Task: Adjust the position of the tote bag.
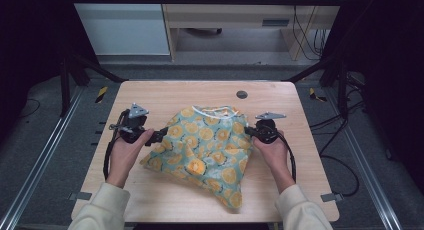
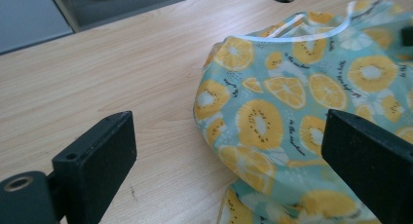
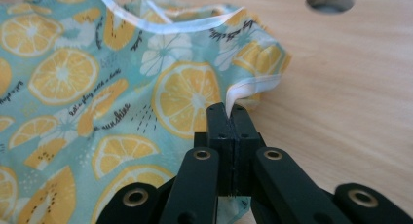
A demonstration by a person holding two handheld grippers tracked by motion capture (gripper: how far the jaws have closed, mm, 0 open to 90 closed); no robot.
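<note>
A small teal garment (image 1: pixel 207 150) printed with orange citrus slices and trimmed in white lies crumpled in the middle of the wooden table (image 1: pixel 160 95). My right gripper (image 1: pixel 248 131) is at its right edge. In the right gripper view the jaws (image 3: pixel 229 112) are shut on the garment's (image 3: pixel 97 87) white-trimmed hem. My left gripper (image 1: pixel 152 137) is at the garment's left edge, held a little above the table. In the left gripper view its jaws (image 2: pixel 229 156) stand wide open, with the fabric (image 2: pixel 292 97) partly between them and untouched.
A round cable hole (image 1: pixel 242 94) sits in the table behind the garment, also visible as the hole (image 3: pixel 330 1) in the right gripper view. Black frame posts stand at both sides. Cables trail on the floor at the right (image 1: pixel 330 140). Bare wood surrounds the garment.
</note>
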